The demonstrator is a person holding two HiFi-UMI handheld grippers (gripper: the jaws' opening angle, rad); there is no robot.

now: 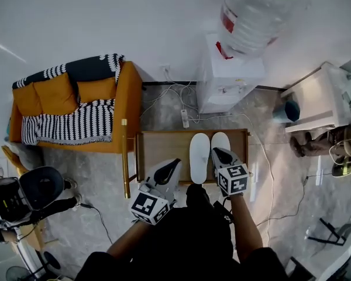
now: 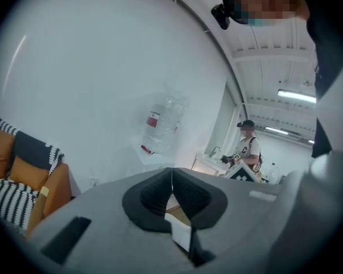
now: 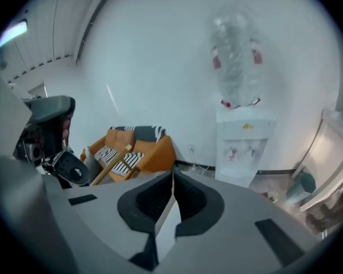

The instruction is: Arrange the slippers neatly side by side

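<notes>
Two white slippers lie side by side, toes pointing away, on a low wooden table (image 1: 164, 145): the left slipper (image 1: 199, 157) shows in full, while the right slipper (image 1: 220, 140) is partly covered by my right gripper (image 1: 218, 153). That gripper hovers over the slipper's heel end, shut and holding nothing. My left gripper (image 1: 173, 165) hangs over the table's front edge, just left of the left slipper, also shut and holding nothing. In the left gripper view the left gripper's (image 2: 172, 178) pads meet. In the right gripper view the right gripper's (image 3: 172, 181) pads meet too.
An orange sofa (image 1: 76, 107) with a striped blanket stands left of the table. A water dispenser (image 1: 231, 69) is behind it, with cables and a power strip (image 1: 185, 118) on the floor. A white cabinet (image 1: 319, 101) is at the right, and a person (image 2: 247, 150) stands far off.
</notes>
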